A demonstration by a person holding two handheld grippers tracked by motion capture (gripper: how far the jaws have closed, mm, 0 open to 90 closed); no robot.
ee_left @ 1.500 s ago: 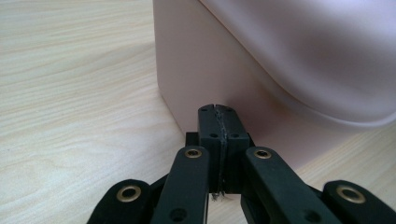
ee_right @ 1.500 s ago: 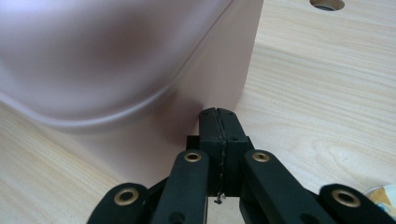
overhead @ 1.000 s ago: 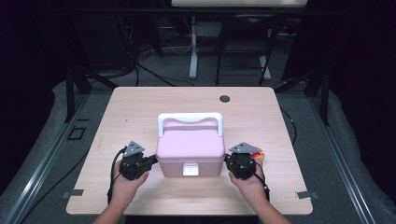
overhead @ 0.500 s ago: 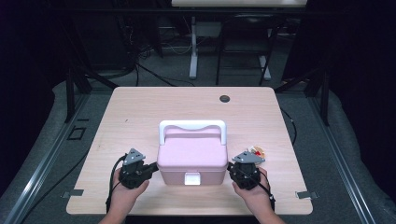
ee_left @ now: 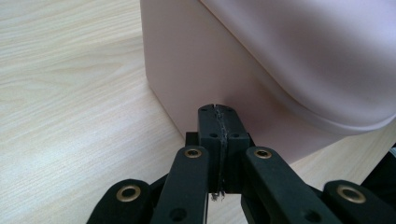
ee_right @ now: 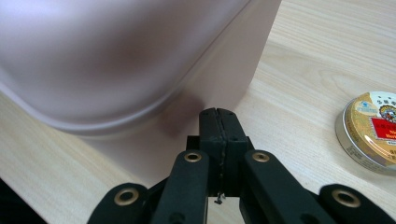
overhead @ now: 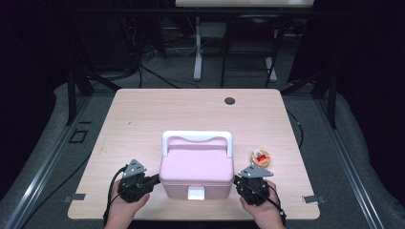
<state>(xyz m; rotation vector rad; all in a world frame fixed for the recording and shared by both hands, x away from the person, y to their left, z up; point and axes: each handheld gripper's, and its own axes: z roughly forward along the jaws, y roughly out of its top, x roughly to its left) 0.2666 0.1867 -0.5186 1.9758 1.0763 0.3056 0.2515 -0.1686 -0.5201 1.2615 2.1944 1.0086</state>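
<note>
Sitting near the front edge of the wooden bench (overhead: pixel 143 119), the pink box (overhead: pixel 196 169) had a closed, slightly domed lid, smooth matte walls with rounded corners, a white carry handle (overhead: pixel 197 138) standing up over its far side, and a small white latch (overhead: pixel 195 192) low on its front wall. Each side of the box was flanked by a gripper held in a hand. The left gripper (ee_left: pixel 218 112) had its jaws pressed fully together with nothing between them, its tip at the lower part of the box's left wall; whether it touched the wall could not be told. The right gripper (ee_right: pixel 218 114) matched it, jaws tight together and empty, with its tip close against the box's right wall near the base.

Just to the right of the box, slightly farther back than the right gripper, lay a small round tin (ee_right: pixel 371 128) with a gold lid and a red label, flat on the bench and apart from both box and gripper. Well beyond the box, near the bench's far edge, sat a small dark round disc (overhead: pixel 230 100).
</note>
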